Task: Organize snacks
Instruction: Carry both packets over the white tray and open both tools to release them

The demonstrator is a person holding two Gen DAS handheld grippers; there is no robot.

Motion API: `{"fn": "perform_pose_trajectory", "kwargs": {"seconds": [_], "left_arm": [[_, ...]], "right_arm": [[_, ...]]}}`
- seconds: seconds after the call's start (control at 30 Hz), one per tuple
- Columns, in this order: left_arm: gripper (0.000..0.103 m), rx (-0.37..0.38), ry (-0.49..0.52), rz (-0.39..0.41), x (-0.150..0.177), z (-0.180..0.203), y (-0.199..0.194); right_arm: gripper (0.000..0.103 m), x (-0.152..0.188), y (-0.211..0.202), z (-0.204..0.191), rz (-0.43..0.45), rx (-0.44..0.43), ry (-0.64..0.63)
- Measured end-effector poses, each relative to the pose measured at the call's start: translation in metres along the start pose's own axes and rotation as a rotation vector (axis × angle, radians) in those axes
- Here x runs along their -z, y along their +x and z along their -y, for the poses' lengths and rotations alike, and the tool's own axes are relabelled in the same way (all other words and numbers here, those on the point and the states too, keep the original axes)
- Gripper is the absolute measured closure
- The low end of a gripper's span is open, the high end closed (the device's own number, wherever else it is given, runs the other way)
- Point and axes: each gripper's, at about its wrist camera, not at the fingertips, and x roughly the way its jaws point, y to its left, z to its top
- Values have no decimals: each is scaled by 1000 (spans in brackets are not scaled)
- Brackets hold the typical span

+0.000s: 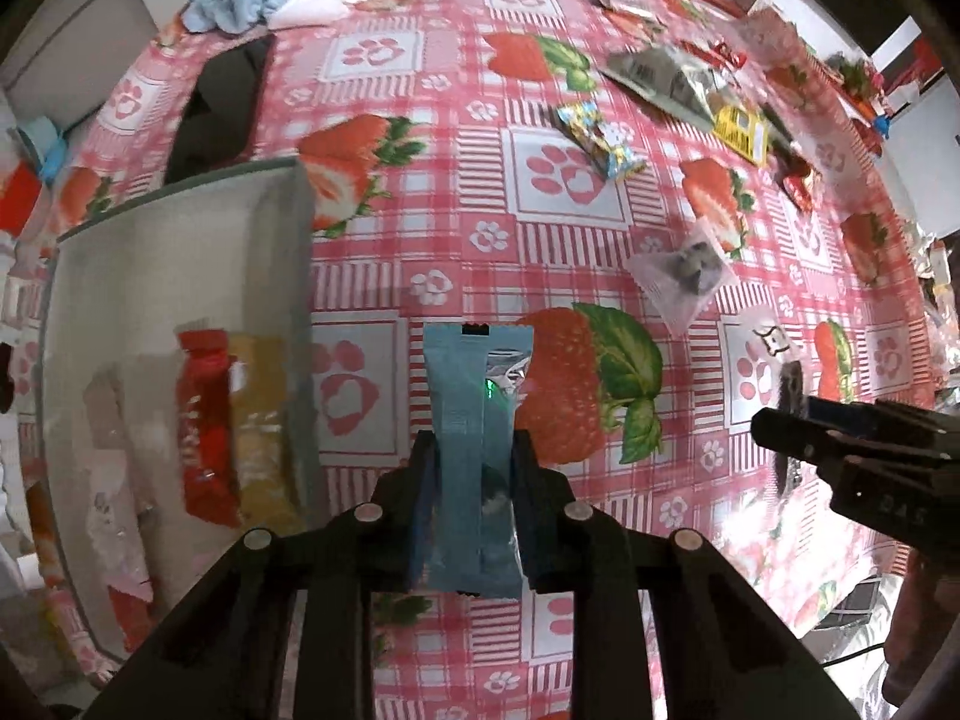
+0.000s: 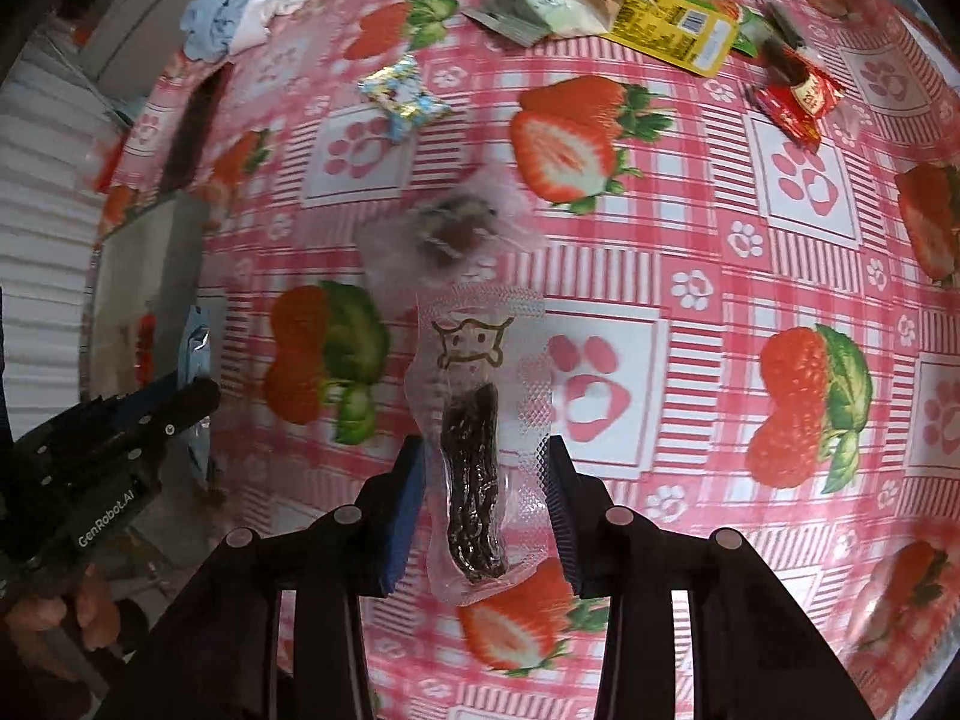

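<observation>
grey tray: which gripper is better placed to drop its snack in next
Left. The left gripper, shut on the blue packet, sits right beside the grey tray; the right gripper is farther off.

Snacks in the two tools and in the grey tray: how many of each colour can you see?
Blue: 1, the blue packet in the left tool
See-through: 1, the clear packet in the right tool
Red: 1, the red packet in the tray
Yellow: 1, the yellow packet beside it
Total: 4; other things in the tray are too blurred to count.
</observation>
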Motion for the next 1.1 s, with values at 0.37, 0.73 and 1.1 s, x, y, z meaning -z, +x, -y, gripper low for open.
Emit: {"fn": "perform_pose_trajectory", "kwargs": {"seconds": [0.37, 0.73, 1.1], "left_arm": [[77, -31, -123, 59, 14, -53, -35], [77, -116, -272, 109, 21, -130, -53], [77, -149, -342, 88, 21, -172, -40]], "right_arm": [[62, -19, 13, -50, -5, -77, -80], [62, -49, 21, -152, -6, -180, -236], [62, -70, 49, -224, -43, -262, -272]]}}
